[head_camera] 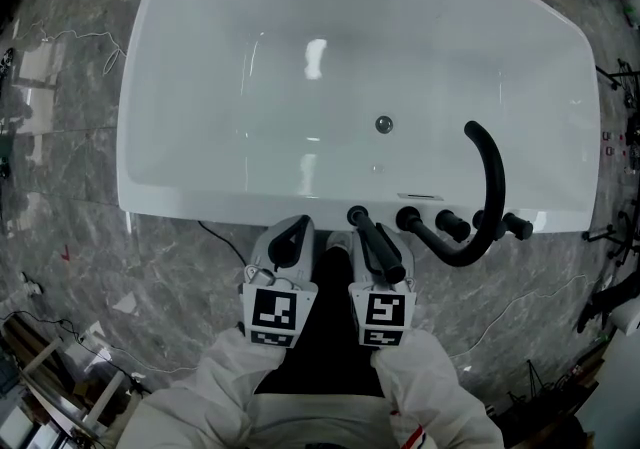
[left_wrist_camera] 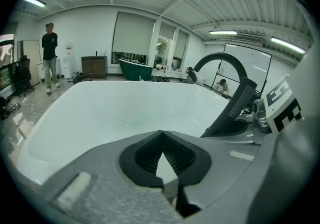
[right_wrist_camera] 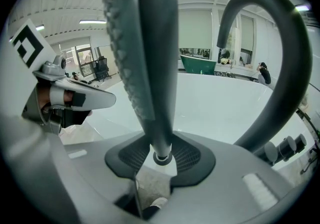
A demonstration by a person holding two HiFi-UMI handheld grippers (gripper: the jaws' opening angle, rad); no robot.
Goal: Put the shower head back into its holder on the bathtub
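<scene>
Black shower head (right_wrist_camera: 155,68) held, not yet seated.
Right tongs (right_wrist_camera: 161,150) clamp its narrow end, head upright; left tongs (left_wrist_camera: 161,144) alongside are closed on nothing. Ahead lies the tub rim (head_camera: 200,209) with fittings (head_camera: 452,226); docking remains, holder unclear.

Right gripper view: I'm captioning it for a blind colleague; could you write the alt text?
The right gripper has its jaws shut on the base of a dark grey shower head that rises up the middle of the frame. Behind it lies a white bathtub, with a curved black spout arching at the right.
</scene>
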